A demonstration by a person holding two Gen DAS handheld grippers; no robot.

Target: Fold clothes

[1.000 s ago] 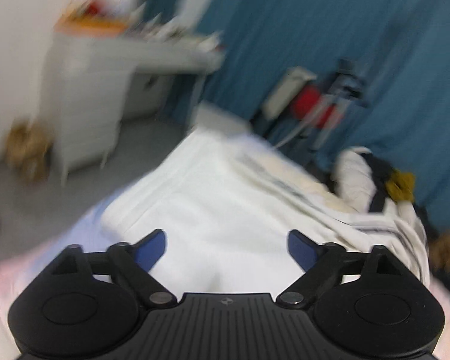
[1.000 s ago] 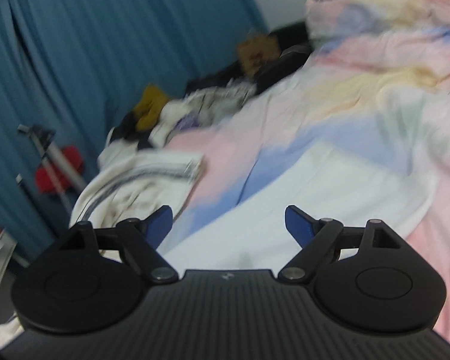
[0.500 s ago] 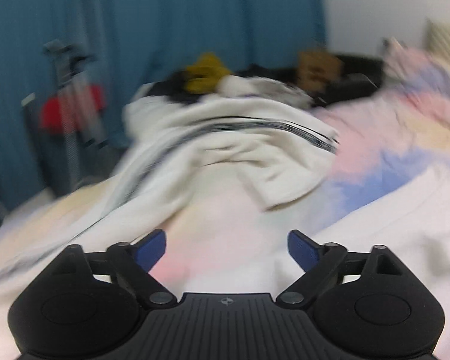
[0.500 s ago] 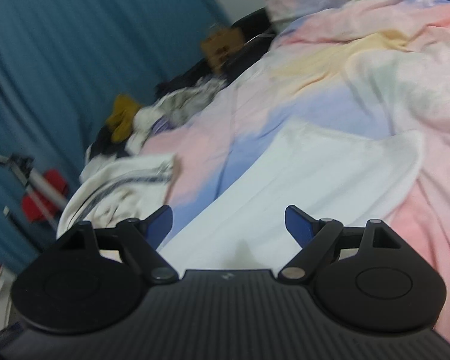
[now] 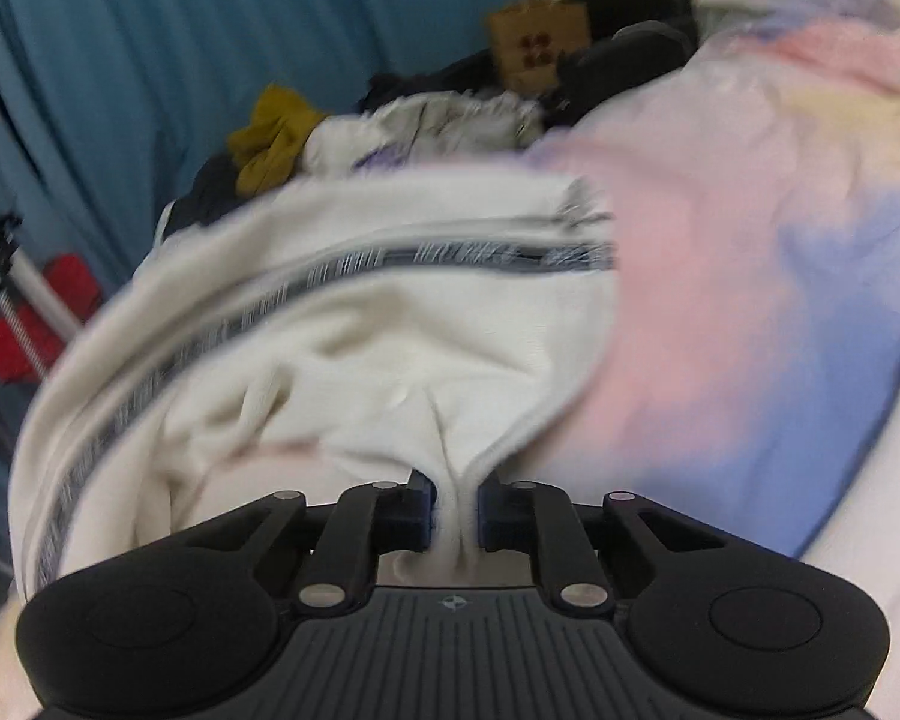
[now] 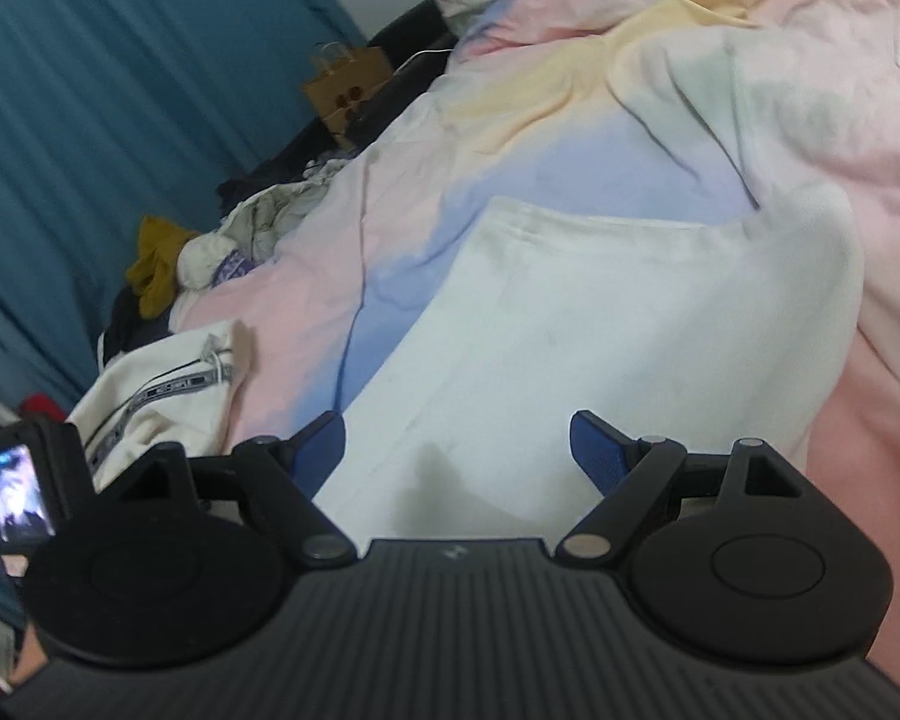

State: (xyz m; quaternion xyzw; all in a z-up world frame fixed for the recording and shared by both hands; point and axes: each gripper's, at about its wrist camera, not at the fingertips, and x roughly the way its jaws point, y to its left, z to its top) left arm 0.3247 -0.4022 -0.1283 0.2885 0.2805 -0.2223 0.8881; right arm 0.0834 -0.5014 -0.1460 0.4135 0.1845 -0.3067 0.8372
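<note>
L gripper [image 5: 455, 510] is clamped on a bunched fold of the cream striped garment [image 5: 342, 324], which trails away ahead-left over the pastel duvet [image 5: 750, 300]. R gripper [image 6: 457, 450], fingers wide apart, hovers over a flat white garment [image 6: 600, 324] running lengthwise ahead.

Two tools, one cream striped garment [image 5: 342, 324], one white garment [image 6: 600, 324], one paper bag [image 6: 345, 87], one pastel duvet [image 6: 660, 90].

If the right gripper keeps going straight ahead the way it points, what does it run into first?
Most likely the plain white garment spread flat on the pastel pink, blue and yellow bedspread. The right gripper is open with nothing between its fingers, and the cloth fills the view just ahead, though depth is unclear.
</note>
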